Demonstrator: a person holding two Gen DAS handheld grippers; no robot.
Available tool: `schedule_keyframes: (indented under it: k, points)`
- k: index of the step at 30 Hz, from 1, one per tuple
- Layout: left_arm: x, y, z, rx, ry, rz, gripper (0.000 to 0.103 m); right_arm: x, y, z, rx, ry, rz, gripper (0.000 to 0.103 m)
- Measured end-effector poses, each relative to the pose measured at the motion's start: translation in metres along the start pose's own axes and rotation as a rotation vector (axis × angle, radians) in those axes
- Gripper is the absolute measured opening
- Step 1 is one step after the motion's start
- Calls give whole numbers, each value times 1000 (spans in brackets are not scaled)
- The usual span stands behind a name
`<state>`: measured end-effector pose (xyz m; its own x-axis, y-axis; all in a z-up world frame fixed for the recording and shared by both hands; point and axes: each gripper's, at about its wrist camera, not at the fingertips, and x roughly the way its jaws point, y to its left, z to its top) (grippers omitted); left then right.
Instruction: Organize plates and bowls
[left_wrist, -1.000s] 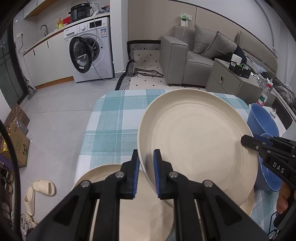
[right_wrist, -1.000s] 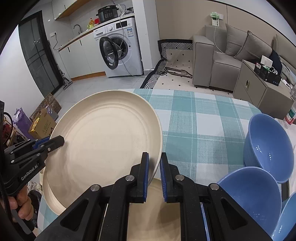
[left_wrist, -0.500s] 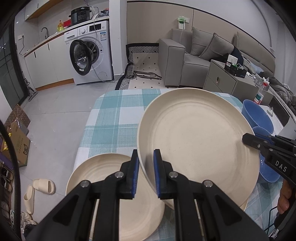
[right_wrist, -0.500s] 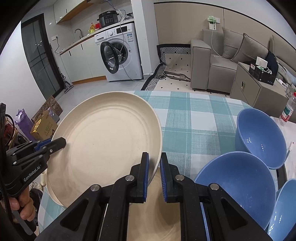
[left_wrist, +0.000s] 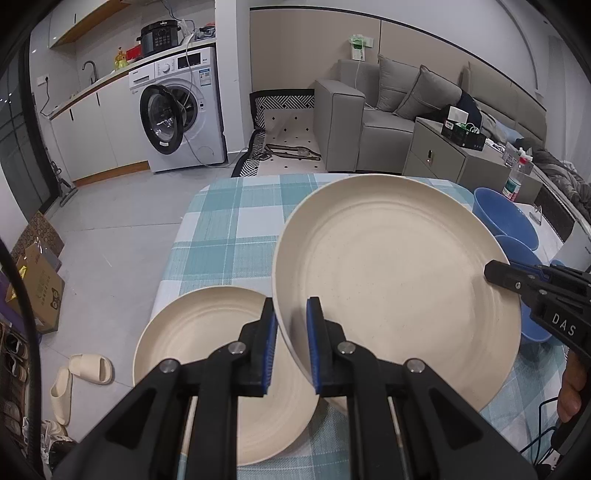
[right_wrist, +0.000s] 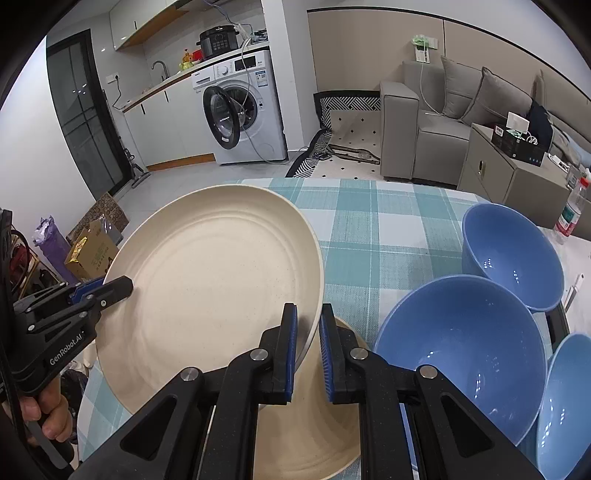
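now the held cream plate (left_wrist: 391, 291) hangs tilted in the air above the table, gripped at two opposite spots on its rim. the left gripper (left_wrist: 290, 343) has its blue-padded fingers (left_wrist: 314, 354) clamped on the plate's left edge, the rim thin between the pads, and the right gripper (right_wrist: 306, 350) is pinched the same way on the right edge. in the left wrist view the right gripper's black tip reaches onto the plate's far rim, with part of a hand (left_wrist: 572, 384) below it; in the right wrist view the left gripper shows at the plate's left rim with a hand (right_wrist: 44, 410) under it. a second cream plate (left_wrist: 221, 384) lies flat on the checked tablecloth (left_wrist: 229, 236) below and to the left of the held one, which overlaps its right part from above; whether the two touch i cannot tell. to the right of the plates stand three blue bowls: a far bowl (right_wrist: 513, 258), a near bowl (right_wrist: 461, 354) just in front of it, and a third bowl (right_wrist: 565, 410) cut off at the right edge. beyond the table are a tiled floor, a washing machine (left_wrist: 181, 110) with its door open, a grey sofa (left_wrist: 388, 114) and a low cabinet (left_wrist: 450, 155). pale slippers (left_wrist: 81, 376) lie on the floor at the left.
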<state>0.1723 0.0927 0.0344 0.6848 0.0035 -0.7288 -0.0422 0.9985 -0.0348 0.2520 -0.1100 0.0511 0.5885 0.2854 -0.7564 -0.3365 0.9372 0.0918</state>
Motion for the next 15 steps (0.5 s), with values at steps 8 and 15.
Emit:
schedule_keyframes:
  k: [8,15]
  points:
    - [-7,-7,-9,7,-4,-7,13,-12,-5,-12,1,-12,-4,12]
    - [-8,-11,-16,22,1,-6,13,-17,-7,-22,8,-9,-6,12]
